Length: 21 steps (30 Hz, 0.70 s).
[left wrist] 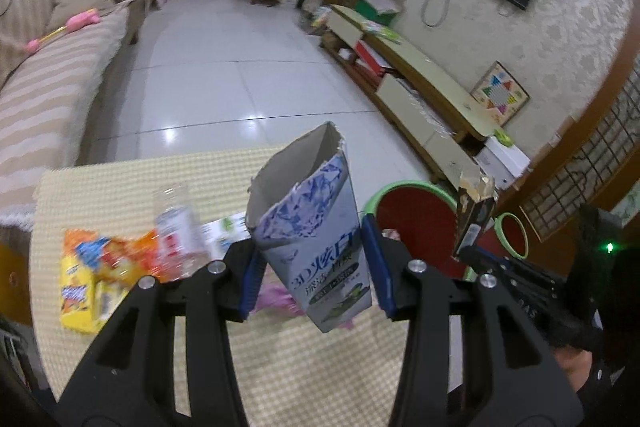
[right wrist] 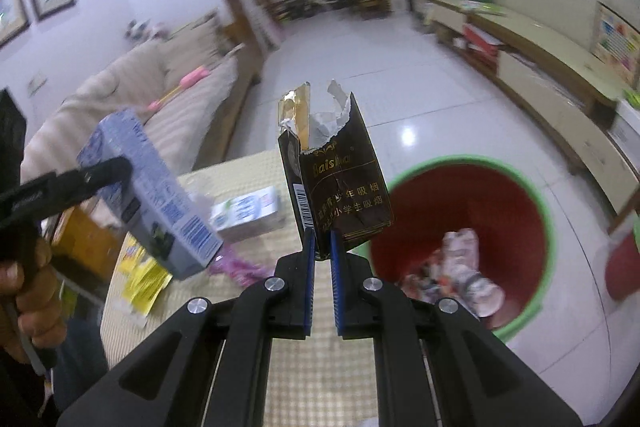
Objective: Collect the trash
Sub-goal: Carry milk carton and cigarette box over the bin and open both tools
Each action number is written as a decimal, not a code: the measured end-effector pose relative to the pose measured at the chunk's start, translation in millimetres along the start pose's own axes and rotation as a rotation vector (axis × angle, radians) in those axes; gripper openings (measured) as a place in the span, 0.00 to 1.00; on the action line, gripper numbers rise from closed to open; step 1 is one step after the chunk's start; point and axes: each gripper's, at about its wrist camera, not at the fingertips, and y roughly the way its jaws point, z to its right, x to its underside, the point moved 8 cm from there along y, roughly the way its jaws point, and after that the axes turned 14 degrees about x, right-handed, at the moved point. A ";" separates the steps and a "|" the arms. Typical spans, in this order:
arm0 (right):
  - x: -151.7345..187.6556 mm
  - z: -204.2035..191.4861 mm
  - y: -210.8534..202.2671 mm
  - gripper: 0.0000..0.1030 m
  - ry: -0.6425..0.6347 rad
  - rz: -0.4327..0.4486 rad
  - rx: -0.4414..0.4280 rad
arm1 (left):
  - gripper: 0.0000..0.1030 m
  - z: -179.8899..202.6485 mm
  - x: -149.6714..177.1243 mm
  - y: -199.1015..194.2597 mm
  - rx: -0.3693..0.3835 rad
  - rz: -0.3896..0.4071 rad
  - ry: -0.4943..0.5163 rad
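Note:
My left gripper [left wrist: 316, 267] is shut on a torn grey-blue toothpaste box [left wrist: 316, 227], held upright above the table; the same box [right wrist: 160, 203] shows at the left of the right wrist view. My right gripper [right wrist: 322, 247] is shut on a torn dark brown cigarette pack [right wrist: 340, 183], lifted over the table's edge beside the bin. That pack [left wrist: 474, 215] also appears at the right of the left wrist view. A red trash bin with a green rim [right wrist: 472, 219] stands on the floor to the right with wrappers inside; the bin [left wrist: 416, 211] lies just beyond the box.
On the checked tablecloth [left wrist: 132, 187] lie a clear plastic bottle [left wrist: 178, 227], yellow-orange snack wrappers [left wrist: 92, 279], a small white box [right wrist: 248, 211] and a pink wrapper [right wrist: 240, 267]. A second small green-rimmed bin [left wrist: 512, 235] stands at far right. A sofa [left wrist: 48, 99] is left, a TV cabinet [left wrist: 420, 87] right.

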 end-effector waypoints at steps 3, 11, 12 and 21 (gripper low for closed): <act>-4.7 25.1 -1.0 0.07 0.045 0.001 0.034 | 0.42 20.1 -6.5 22.3 0.028 -0.019 0.033; -5.7 75.5 2.3 0.07 0.138 -0.013 0.085 | 0.42 68.5 -17.7 74.8 0.094 -0.070 0.105; -5.9 78.7 2.8 0.07 0.143 -0.015 0.088 | 0.42 74.1 -18.5 81.4 0.102 -0.076 0.113; -7.6 98.9 9.3 0.07 0.169 -0.025 0.134 | 0.43 98.9 -13.2 128.4 0.123 -0.135 0.150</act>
